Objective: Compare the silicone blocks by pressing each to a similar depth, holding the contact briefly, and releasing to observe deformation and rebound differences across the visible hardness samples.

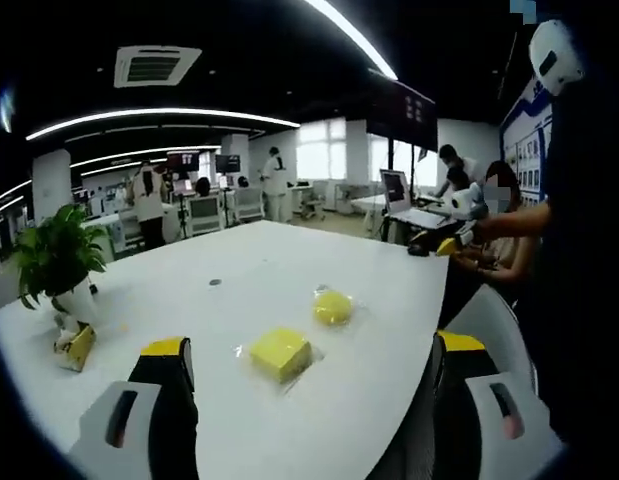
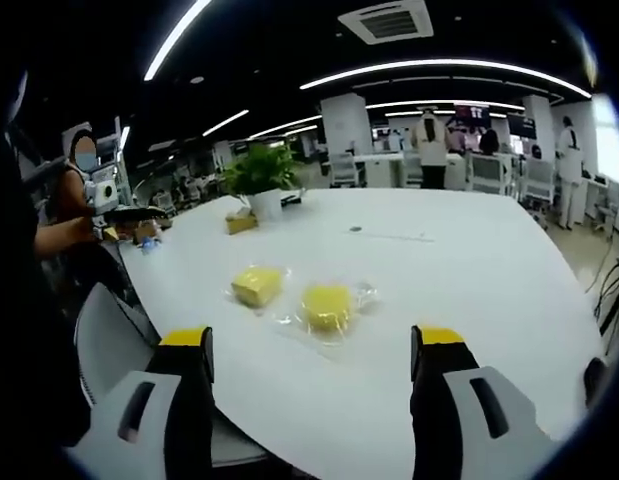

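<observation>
Two yellow silicone samples in clear wrappers lie on a white table (image 1: pixel 289 270). In the left gripper view, a square yellow block (image 1: pixel 281 353) lies just ahead of my left gripper (image 1: pixel 314 350), with a rounder yellow block (image 1: pixel 332 307) beyond it. The left jaws stand wide apart with nothing between them, short of the block. In the right gripper view, the square block (image 2: pixel 257 285) is at left and the rounder block (image 2: pixel 327 305) at centre, ahead of my right gripper (image 2: pixel 314 340). Its jaws are wide apart and hold nothing.
A potted plant (image 1: pixel 57 262) (image 2: pixel 259 178) stands near one table end, with a small yellow item (image 1: pixel 77 347) beside it. A white chair (image 2: pixel 114 335) sits at the table edge. A seated person (image 2: pixel 74 215) holds a device nearby. Several people stand in the office behind.
</observation>
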Available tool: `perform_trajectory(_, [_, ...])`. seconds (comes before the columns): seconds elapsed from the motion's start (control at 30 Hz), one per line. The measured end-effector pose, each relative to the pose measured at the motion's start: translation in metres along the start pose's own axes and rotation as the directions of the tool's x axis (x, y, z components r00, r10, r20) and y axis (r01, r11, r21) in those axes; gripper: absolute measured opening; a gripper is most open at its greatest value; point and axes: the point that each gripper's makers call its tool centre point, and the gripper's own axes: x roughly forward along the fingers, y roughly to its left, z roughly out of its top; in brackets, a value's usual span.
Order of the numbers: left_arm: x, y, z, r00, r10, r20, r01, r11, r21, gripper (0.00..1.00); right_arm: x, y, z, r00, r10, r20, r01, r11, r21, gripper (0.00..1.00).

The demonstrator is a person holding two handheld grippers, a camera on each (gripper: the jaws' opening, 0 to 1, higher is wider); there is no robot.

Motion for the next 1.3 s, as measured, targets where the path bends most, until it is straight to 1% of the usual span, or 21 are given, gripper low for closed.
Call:
perform_trajectory(0.03, [-0.001,0.001,-0.006,1.0,0.004,-0.013,-0.005,1.0,-0.009,0.99,0.0,0.0,-0.001,1.0,0.001,-0.005,-0.001,1.0,-0.007,0.74])
perform_trajectory(0.07, [-0.003,0.0,-0.016,0.999,0.008,-0.04,-0.008,1.0,-0.012,0.99,0.001,0.002,-0.004,1.0,0.005,-0.025,-0.006,1.0,-0.028,0.74])
perform_trajectory(0.13, [-0.006,0.002,-0.03,0.998,0.018,-0.064,-0.019,1.0,-0.016,0.99,0.002,0.006,-0.006,0.999,0.02,-0.036,-0.022,0.999,-0.04,0.73])
perform_trajectory(0.23, [-0.009,0.001,-0.045,0.996,0.02,-0.085,-0.023,0.999,-0.043,0.96,0.002,0.007,-0.009,0.998,0.03,-0.05,-0.032,0.998,-0.045,0.73])
perform_trajectory(0.3, [-0.01,-0.004,-0.055,0.992,0.008,-0.125,-0.014,0.999,-0.052,0.96,0.001,0.007,-0.01,0.998,0.031,-0.059,-0.034,0.998,-0.05,0.72])
perform_trajectory(0.37, [-0.011,-0.008,-0.059,0.99,0.008,-0.144,-0.014,0.999,-0.043,0.95,0.001,0.007,-0.01,0.998,0.03,-0.062,-0.033,0.998,-0.049,0.72])
perform_trajectory(0.43, [-0.012,-0.011,-0.059,0.989,0.006,-0.145,-0.012,0.999,-0.038,0.94,0.0,0.007,-0.011,0.997,0.033,-0.065,-0.036,0.998,-0.05,0.72])
perform_trajectory(0.53, [-0.012,-0.01,-0.057,0.992,0.016,-0.123,-0.021,0.999,-0.037,0.93,-0.002,0.007,-0.012,0.997,0.034,-0.069,-0.039,0.997,-0.061,0.72])
perform_trajectory(0.6, [-0.011,-0.011,-0.058,0.992,0.017,-0.123,-0.022,0.999,-0.044,0.93,-0.003,0.008,-0.013,0.997,0.039,-0.071,-0.043,0.997,-0.061,0.72])
perform_trajectory(0.67, [-0.011,-0.014,-0.064,0.99,0.004,-0.141,-0.011,0.999,-0.042,0.93,-0.003,0.008,-0.014,0.996,0.038,-0.076,-0.043,0.997,-0.062,0.72])
perform_trajectory(0.77, [-0.012,-0.015,-0.071,0.985,0.014,-0.173,-0.019,0.999,-0.026,0.95,-0.003,0.008,-0.015,0.996,0.04,-0.078,-0.044,0.997,-0.06,0.71])
perform_trajectory(0.83, [-0.014,-0.014,-0.076,0.982,0.019,-0.187,-0.028,0.998,-0.047,0.97,-0.002,0.01,-0.01,0.998,0.051,-0.04,-0.052,0.998,-0.037,0.71])
perform_trajectory(0.87, [-0.015,-0.014,-0.077,0.982,0.015,-0.191,-0.026,0.998,-0.053,0.97,-0.002,0.01,-0.009,0.998,0.051,-0.037,-0.053,0.998,-0.034,0.71])
perform_trajectory(0.97, [-0.015,-0.015,-0.076,0.981,0.011,-0.194,-0.025,0.997,-0.072,0.96,0.0,0.008,-0.01,0.998,0.044,-0.046,-0.046,0.998,-0.035,0.71])
perform_trajectory(1.03, [-0.012,-0.026,-0.068,0.984,-0.048,-0.172,0.02,0.987,-0.159,0.98,0.0,0.009,-0.012,0.997,0.045,-0.055,-0.047,0.998,-0.041,0.7])
perform_trajectory(1.07, [-0.01,-0.028,-0.066,0.985,-0.065,-0.163,0.033,0.981,-0.189,0.98,0.0,0.009,-0.012,0.997,0.047,-0.059,-0.049,0.998,-0.043,0.7])
perform_trajectory(1.1, [-0.009,-0.028,-0.062,0.986,-0.074,-0.152,0.043,0.98,-0.195,0.97,0.001,0.009,-0.013,0.997,0.046,-0.061,-0.049,0.998,-0.045,0.71])
perform_trajectory(1.13, [-0.006,-0.029,-0.055,0.987,-0.083,-0.135,0.058,0.982,-0.179,0.95,0.001,0.008,-0.013,0.997,0.042,-0.064,-0.046,0.998,-0.052,0.72])
perform_trajectory(1.23, [0.002,-0.03,-0.042,0.988,-0.115,-0.106,0.089,0.972,-0.22,0.86,0.002,0.011,-0.016,0.995,0.063,-0.077,-0.066,0.997,-0.047,0.68])
perform_trajectory(1.27, [0.006,-0.033,-0.038,0.986,-0.134,-0.096,0.107,0.963,-0.247,0.82,0.002,0.011,-0.016,0.995,0.064,-0.079,-0.068,0.997,-0.047,0.68])
perform_trajectory(1.3, [0.011,-0.036,-0.035,0.983,-0.158,-0.097,0.125,0.95,-0.286,0.8,0.004,0.011,-0.017,0.995,0.062,-0.083,-0.066,0.997,-0.05,0.68])
